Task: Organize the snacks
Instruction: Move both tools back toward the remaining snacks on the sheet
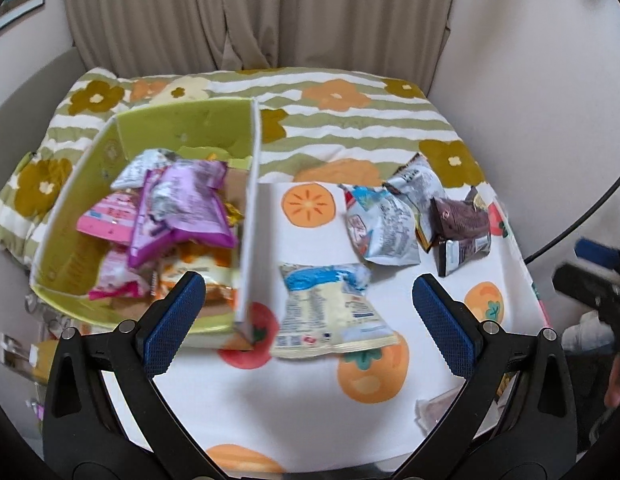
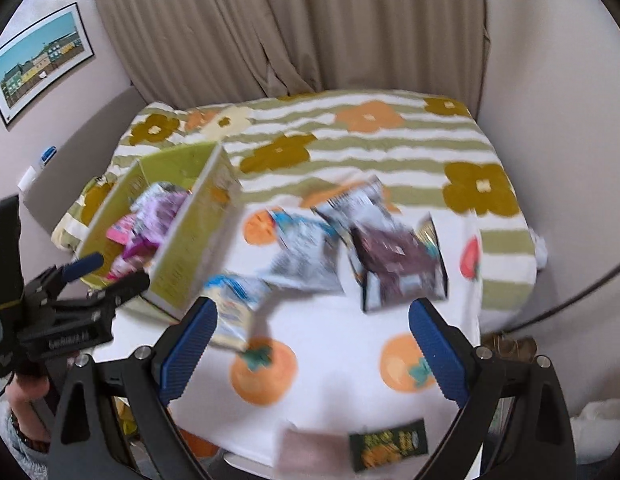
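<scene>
A green cardboard box (image 1: 182, 124) on the left holds several snack packets, a purple one (image 1: 182, 208) on top. Loose on the white persimmon-print cloth (image 1: 310, 392) lie a blue-and-cream packet (image 1: 330, 312), a silver-blue packet (image 1: 382, 228), a silver packet (image 1: 420, 182) and a brown packet (image 1: 462, 228). My left gripper (image 1: 310, 296) is open and empty, just before the blue-and-cream packet. My right gripper (image 2: 312, 320) is open and empty above the cloth, the brown packet (image 2: 402, 268) ahead. The box (image 2: 190, 236) and left gripper (image 2: 110, 276) show at its left.
A dark green-orange packet (image 2: 390, 444) and a pale packet (image 2: 314, 450) lie at the cloth's near edge. A striped flower blanket (image 1: 350, 120) covers the far part. Curtains (image 1: 250, 12) and walls close in behind; a cable (image 2: 570, 304) runs at right.
</scene>
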`<state>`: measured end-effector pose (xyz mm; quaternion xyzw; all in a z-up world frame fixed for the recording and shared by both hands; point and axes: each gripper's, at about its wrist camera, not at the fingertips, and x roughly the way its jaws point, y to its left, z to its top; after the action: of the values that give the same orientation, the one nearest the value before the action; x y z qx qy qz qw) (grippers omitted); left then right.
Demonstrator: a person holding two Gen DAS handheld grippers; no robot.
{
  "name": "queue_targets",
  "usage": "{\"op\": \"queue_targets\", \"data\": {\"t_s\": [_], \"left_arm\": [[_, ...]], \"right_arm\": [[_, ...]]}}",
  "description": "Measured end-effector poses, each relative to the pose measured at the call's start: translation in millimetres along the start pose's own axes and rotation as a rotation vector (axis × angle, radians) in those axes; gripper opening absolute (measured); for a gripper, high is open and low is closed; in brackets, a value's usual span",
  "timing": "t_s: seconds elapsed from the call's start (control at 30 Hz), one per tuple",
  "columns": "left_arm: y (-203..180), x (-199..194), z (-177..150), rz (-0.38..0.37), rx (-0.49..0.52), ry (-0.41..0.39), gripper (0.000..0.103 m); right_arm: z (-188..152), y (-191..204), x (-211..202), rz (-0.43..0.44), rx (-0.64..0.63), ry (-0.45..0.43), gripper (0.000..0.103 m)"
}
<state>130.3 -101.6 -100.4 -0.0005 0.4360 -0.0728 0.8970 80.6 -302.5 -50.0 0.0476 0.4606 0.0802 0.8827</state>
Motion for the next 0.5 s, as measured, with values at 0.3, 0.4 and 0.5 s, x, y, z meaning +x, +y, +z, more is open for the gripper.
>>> {"op": "queue_targets", "data": {"t_s": [0.3,0.4,0.5], "left_arm": [[-38.8,46.6,-28.7,0.112,0.036,0.023,0.103],[-50.7,65.3,-34.5,0.162,0.077,0.033,0.103],[-65.8,86.9,-37.6,0.250,0.145,0.048,0.103]], "right_arm": [[-59.4,-43.6,25.7,-0.004,0.105,0.088,0.096],[-76.3,-50.8,36.8,-0.013,0.126,0.120,0.096],[-89.6,-57.0,46.1,-0.022,0.138,0.139,0.096]]}}
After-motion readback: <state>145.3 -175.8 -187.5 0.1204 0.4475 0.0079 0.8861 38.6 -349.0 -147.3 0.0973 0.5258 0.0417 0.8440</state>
